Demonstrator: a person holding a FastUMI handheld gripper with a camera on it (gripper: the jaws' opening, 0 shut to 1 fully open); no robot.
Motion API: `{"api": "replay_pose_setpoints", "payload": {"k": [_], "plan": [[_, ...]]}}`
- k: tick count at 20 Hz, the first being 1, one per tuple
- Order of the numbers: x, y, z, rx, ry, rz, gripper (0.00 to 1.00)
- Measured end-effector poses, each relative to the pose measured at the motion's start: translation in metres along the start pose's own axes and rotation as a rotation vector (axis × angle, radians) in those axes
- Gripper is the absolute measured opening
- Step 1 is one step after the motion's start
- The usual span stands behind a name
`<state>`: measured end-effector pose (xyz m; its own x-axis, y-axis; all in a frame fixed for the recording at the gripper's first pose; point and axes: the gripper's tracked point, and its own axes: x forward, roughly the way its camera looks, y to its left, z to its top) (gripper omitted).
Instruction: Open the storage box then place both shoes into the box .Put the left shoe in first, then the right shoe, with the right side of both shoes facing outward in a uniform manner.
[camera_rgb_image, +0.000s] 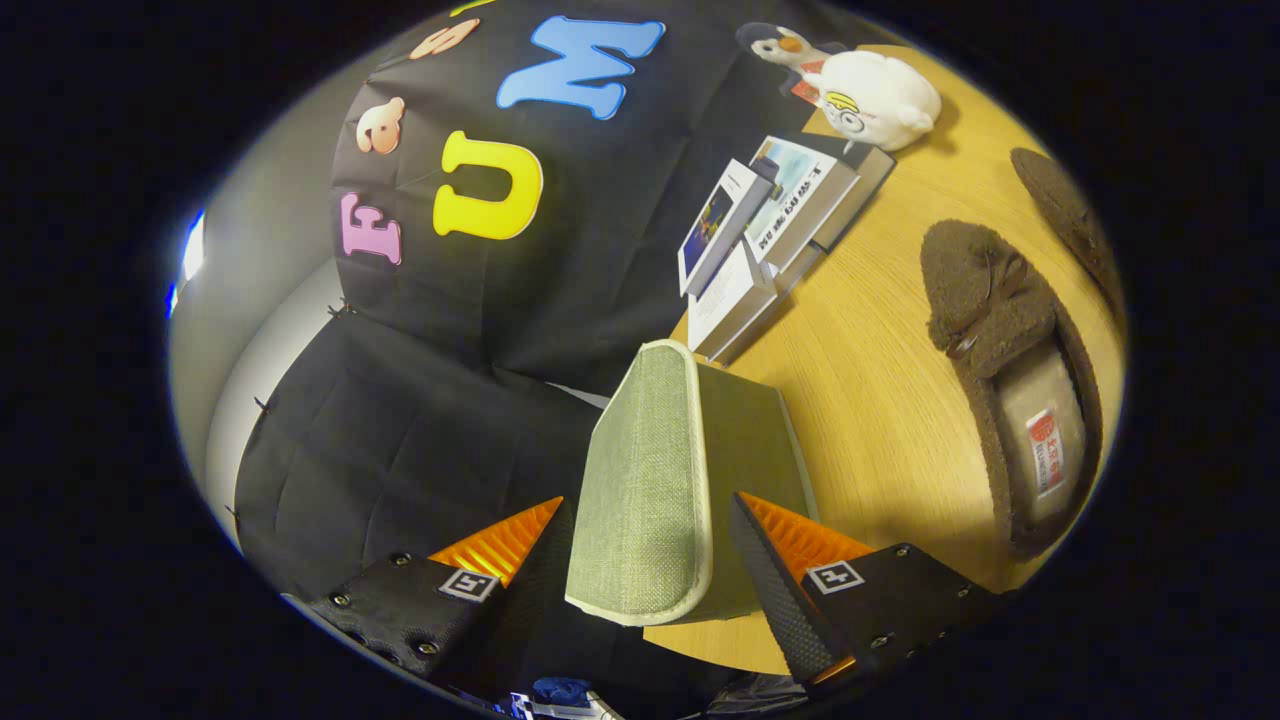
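Gripper (650, 540) straddling the lid (645, 480) of the green storage box (745, 440), fingers spread to either side; whether they are gripping it cannot be told.

The box is sitting at the wooden table's (880, 380) near edge. A brown shoe (1005, 370) is lying well apart beyond bare tabletop, a second shoe (1070, 220) past it, with books (770, 230) and a plush toy (880, 95) lining the far edge.

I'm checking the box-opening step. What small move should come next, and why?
Probably close the hand-held gripper on the green fabric lid, then lift it. The lid sits between the open fingers, neither clearly pressing it, and the brown shoe waits on the table beyond.
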<state>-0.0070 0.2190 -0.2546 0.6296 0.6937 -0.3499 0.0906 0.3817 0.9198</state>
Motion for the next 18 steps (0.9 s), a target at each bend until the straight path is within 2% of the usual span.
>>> {"api": "replay_pose_setpoints", "payload": {"k": [2, 5, 8, 12, 13, 14, 15, 17, 18], "plan": [[0.009, -0.008, -0.005, 0.055, 0.031, -0.002, 0.96], [0.016, -0.009, -0.014, 0.146, 0.068, 0.049, 0.96], [0.018, -0.008, -0.023, 0.217, 0.102, 0.087, 0.91], [0.021, -0.005, -0.037, 0.243, 0.16, 0.101, 0.91], [0.025, -0.006, -0.035, 0.241, 0.14, 0.094, 0.91], [0.023, -0.005, -0.031, 0.264, 0.129, 0.105, 0.62], [0.023, -0.006, -0.03, 0.273, 0.131, 0.103, 0.56], [0.022, -0.007, -0.031, 0.272, 0.145, 0.1, 0.56], [0.015, -0.005, -0.022, 0.294, 0.104, 0.111, 0.46]]}}
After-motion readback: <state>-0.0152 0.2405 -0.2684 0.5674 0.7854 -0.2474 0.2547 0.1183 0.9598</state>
